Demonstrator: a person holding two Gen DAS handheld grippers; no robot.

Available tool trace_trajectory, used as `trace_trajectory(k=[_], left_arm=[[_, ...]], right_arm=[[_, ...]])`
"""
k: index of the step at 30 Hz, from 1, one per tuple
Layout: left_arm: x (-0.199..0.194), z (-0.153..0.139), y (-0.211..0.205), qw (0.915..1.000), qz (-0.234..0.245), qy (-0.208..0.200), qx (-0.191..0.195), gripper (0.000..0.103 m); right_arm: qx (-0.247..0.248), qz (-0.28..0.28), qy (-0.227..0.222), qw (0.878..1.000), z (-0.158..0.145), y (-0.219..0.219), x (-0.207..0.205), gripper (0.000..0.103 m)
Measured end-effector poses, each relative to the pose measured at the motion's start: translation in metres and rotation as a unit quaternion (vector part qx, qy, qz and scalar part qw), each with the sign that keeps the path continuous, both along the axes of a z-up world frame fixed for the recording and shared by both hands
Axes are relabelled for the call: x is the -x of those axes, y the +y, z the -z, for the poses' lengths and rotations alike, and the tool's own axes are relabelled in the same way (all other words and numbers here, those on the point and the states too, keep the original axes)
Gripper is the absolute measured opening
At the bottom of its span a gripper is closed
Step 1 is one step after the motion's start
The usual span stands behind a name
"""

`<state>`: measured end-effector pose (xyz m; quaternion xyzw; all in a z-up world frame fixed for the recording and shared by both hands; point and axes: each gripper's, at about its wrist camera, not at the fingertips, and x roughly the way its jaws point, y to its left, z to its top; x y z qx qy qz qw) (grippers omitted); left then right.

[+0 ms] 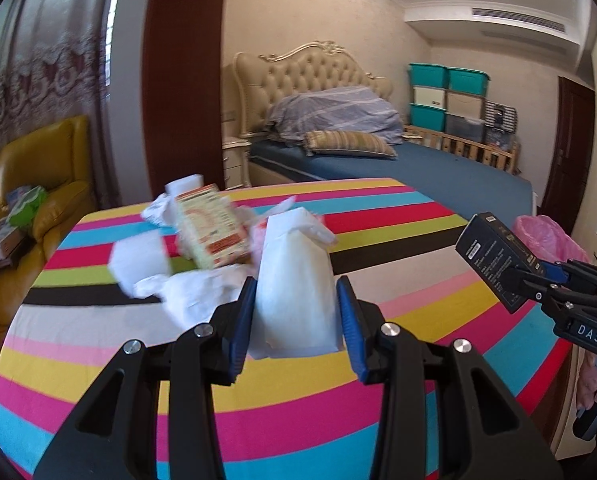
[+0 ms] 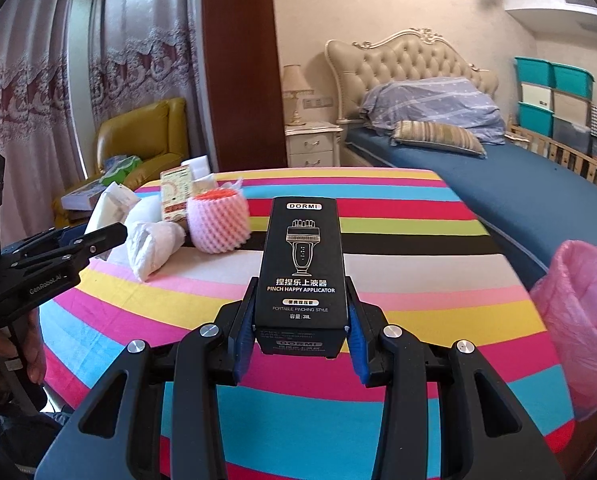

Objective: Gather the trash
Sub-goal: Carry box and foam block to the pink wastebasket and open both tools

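My left gripper (image 1: 296,284) is shut on a white paper packet (image 1: 294,300), held upright above the striped table (image 1: 258,420). Behind the packet lie crumpled white tissues (image 1: 186,292) and a cream and orange carton (image 1: 212,232). My right gripper (image 2: 302,282) is shut on a black applicator box (image 2: 302,264), gripped by its near end. In the right wrist view a pink foam net (image 2: 218,222) and a crumpled tissue (image 2: 152,246) rest on the table's far left, with the left gripper (image 2: 110,232) beside them. A bin with a pink liner (image 2: 582,300) stands off the table's right edge.
A blue bed (image 2: 518,184) with pillows lies behind the table. A yellow armchair (image 1: 46,168) holding books and a green pack stands at the left. A nightstand (image 2: 312,144) and stacked storage boxes (image 1: 446,96) line the far wall. A hand (image 1: 594,388) holds the right gripper's handle.
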<state>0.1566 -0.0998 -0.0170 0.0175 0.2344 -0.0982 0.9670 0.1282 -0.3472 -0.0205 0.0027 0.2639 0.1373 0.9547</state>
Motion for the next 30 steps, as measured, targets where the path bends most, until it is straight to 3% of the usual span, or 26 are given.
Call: trace_trajectory(k=[14, 23, 30], left_arm=[[-0.034, -0.008, -0.118, 0.9941, 0.108, 0.004, -0.005, 0.040], [-0.052, -0.013, -0.216, 0.9829, 0.184, 0.017, 0.001, 0.040], [-0.066, -0.016, -0.300, 0.9682, 0.248, 0.031, 0.007, 0.041]], right_arm=[[-0.012, 0.094, -0.017, 0.995, -0.006, -0.087, 0.013, 0.038], [-0.007, 0.168, -0.026, 0.985, -0.003, -0.161, 0.027, 0.038], [-0.012, 0.228, -0.028, 0.973, 0.001, -0.228, 0.031, 0.038]])
